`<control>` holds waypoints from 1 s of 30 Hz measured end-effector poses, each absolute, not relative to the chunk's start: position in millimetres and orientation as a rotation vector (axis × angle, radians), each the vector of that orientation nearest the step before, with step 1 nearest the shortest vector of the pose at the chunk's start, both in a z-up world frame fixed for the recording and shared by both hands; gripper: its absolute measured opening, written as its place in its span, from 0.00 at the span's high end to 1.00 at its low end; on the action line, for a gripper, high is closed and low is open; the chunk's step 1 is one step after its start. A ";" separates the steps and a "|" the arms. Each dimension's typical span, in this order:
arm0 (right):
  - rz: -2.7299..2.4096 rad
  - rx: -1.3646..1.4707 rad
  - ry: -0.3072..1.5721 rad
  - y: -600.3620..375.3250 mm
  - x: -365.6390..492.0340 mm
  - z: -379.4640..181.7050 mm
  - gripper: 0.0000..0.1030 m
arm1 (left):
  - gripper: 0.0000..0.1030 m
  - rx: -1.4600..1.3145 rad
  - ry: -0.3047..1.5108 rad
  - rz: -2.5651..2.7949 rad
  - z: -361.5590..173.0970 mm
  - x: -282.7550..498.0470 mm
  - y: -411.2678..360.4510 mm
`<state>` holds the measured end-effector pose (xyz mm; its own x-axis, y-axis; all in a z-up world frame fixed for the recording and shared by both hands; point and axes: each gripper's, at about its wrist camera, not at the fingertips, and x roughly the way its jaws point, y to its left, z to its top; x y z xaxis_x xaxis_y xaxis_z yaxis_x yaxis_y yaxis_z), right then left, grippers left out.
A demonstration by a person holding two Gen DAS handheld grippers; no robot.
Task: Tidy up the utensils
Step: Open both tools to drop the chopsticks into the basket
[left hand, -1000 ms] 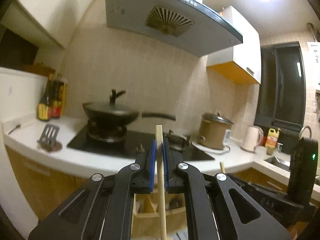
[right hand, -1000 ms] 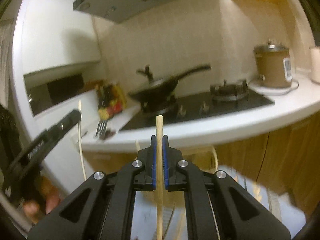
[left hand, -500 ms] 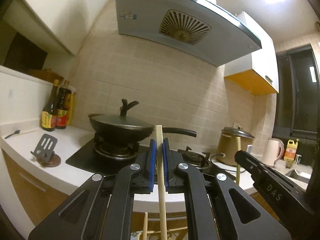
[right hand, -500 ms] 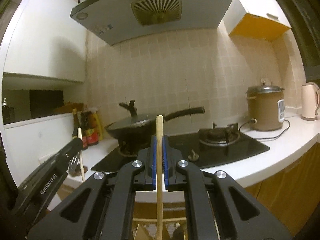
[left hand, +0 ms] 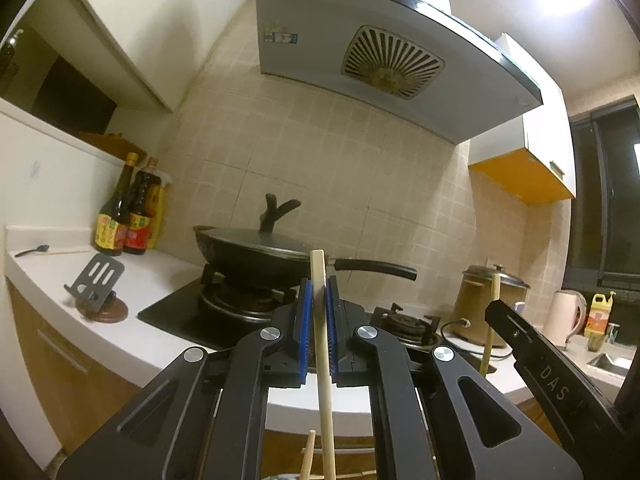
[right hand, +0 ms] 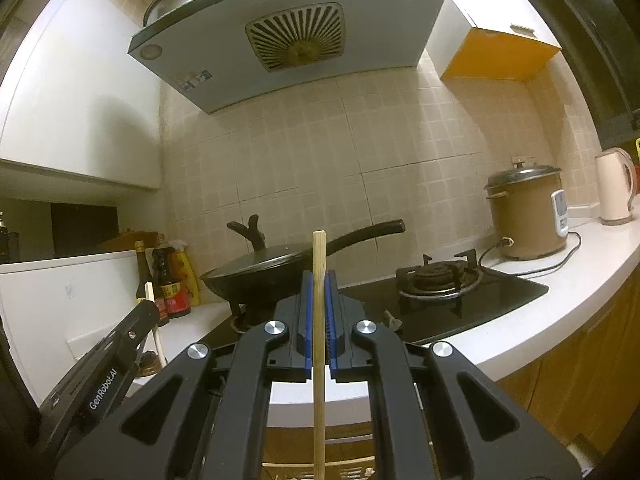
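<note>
Now | left gripper (left hand: pixel 318 300): clamped on an upright pale chopstick (left hand: pixel 323 344), before the wok (left hand: pixel 256 252) | right gripper (right hand: pixel 319 300): clamped on an upright bamboo chopstick (right hand: pixel 319 340), before the same wok

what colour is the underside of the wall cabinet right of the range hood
Orange, under white doors, on the wall cabinet; it shows best in the right wrist view.
</note>
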<state>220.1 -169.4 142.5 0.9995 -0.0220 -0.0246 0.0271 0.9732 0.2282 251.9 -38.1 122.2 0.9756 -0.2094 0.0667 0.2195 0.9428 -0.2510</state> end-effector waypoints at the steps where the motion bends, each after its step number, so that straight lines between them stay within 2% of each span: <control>1: -0.025 0.227 0.025 -168.5 220.3 140.9 0.96 | 0.95 -0.256 -0.039 -0.216 120.8 252.2 -38.7; 12: -0.009 0.218 0.044 -162.4 203.1 133.8 0.95 | 0.94 -0.237 0.017 -0.235 112.4 245.8 -33.0; 13: 0.000 0.217 0.052 -161.8 200.1 134.0 0.95 | 0.93 -0.240 0.023 -0.238 112.9 243.8 -30.6; 14: 0.001 0.215 0.056 -161.3 197.7 134.0 0.93 | 0.87 -0.243 0.029 -0.241 113.4 241.7 -28.1; 16: -0.003 0.205 0.067 -160.6 188.4 136.3 0.86 | 0.76 -0.249 0.037 -0.244 116.2 235.4 -22.2; 17: -0.002 0.204 0.073 -160.7 183.1 138.2 0.79 | 0.71 -0.252 0.038 -0.245 117.9 231.8 -19.4; 19: 0.003 0.204 0.079 -161.4 173.0 141.9 0.65 | 0.70 -0.249 0.052 -0.265 124.0 221.7 -12.8; 20: 0.003 0.202 0.079 -161.5 165.9 144.4 0.52 | 0.67 -0.246 0.056 -0.272 126.5 216.3 -9.9; 21: 0.004 0.198 0.077 -161.6 160.1 146.1 0.45 | 0.65 -0.246 0.058 -0.278 128.5 211.7 -7.5; 23: 0.008 0.175 0.079 -160.2 142.9 152.0 0.45 | 0.54 -0.258 0.073 -0.302 133.9 196.1 1.7; 26: 0.010 0.133 0.096 -156.5 118.7 157.5 0.44 | 0.49 -0.256 0.089 -0.308 138.9 171.3 12.3; 30: 0.009 0.102 0.117 -153.3 85.8 158.6 0.28 | 0.37 -0.247 0.110 -0.297 140.6 138.9 21.7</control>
<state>85.8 -153.3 158.6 0.9931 0.0145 -0.1165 -0.0026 0.9948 0.1021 138.9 21.7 140.6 0.9504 -0.3029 -0.0706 0.2761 0.9262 -0.2567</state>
